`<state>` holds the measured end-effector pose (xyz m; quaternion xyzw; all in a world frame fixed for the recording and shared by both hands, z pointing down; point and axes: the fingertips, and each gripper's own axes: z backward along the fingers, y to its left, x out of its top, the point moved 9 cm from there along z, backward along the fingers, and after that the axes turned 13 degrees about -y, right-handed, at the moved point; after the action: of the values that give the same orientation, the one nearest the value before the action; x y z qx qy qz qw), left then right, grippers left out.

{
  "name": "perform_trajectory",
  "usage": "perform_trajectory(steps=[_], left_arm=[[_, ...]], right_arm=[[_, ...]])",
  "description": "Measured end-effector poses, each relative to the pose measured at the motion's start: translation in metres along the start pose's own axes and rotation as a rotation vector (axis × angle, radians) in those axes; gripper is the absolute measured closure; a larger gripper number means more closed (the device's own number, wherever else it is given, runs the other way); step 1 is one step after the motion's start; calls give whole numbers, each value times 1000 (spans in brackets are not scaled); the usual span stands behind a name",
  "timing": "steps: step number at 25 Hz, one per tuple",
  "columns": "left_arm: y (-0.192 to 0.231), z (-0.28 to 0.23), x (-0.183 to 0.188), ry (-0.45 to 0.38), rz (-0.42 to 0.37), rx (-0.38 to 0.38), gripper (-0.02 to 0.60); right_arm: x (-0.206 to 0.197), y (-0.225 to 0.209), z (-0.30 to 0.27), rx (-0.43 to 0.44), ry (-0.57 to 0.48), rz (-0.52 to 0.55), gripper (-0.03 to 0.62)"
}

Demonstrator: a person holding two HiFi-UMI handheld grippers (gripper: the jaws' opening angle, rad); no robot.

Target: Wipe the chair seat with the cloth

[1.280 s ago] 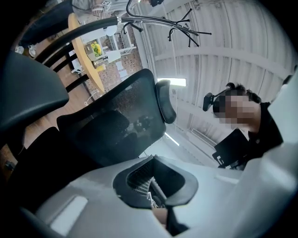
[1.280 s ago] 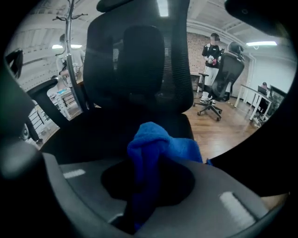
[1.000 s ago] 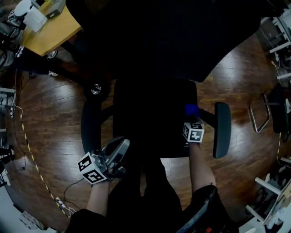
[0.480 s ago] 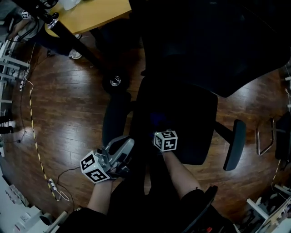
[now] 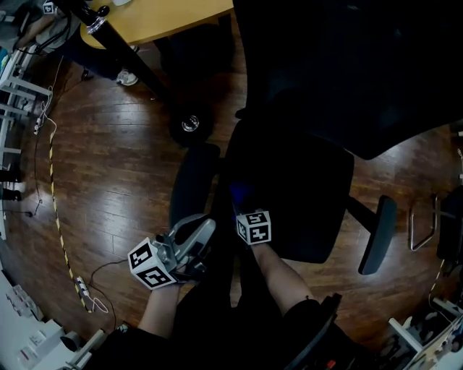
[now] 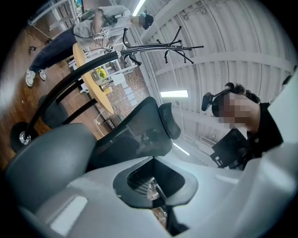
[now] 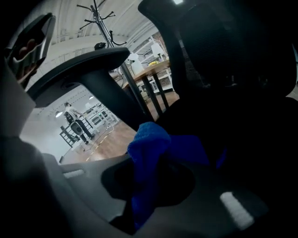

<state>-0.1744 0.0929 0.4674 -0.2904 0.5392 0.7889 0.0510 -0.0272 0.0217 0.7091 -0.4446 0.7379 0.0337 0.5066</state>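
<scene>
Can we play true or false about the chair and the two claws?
1. The right claw grips a blue cloth. True.
2. The left claw holds a cloth too. False: it is shut with nothing in it.
3. The cloth lies on the wooden floor. False: it is at the black chair seat, near its left edge.
4. The chair has a left armrest and a right armrest. True.
5. A yellow-topped table stands beyond the chair. True.
</scene>
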Motion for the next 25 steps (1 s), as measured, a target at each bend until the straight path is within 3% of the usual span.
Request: perform_trajectory(steps=[5, 9, 14, 23, 25], left_arm=[[-2, -18, -11, 54, 16, -38, 581], [0, -40, -22, 109, 38, -88, 581], [-2, -60, -39, 175, 67, -134, 581], [-10, -75, -47, 202, 59, -168, 581], [-8, -69, -45, 186, 55, -154, 581]], right_arm=[[-16, -70, 67, -168, 21, 1, 533], [-23, -140, 142, -359, 24, -2, 533], [-20, -188, 230, -566, -40, -92, 533], [-26, -207, 248, -561, -68, -201, 533], [-28, -200, 240, -514, -77, -257, 533]])
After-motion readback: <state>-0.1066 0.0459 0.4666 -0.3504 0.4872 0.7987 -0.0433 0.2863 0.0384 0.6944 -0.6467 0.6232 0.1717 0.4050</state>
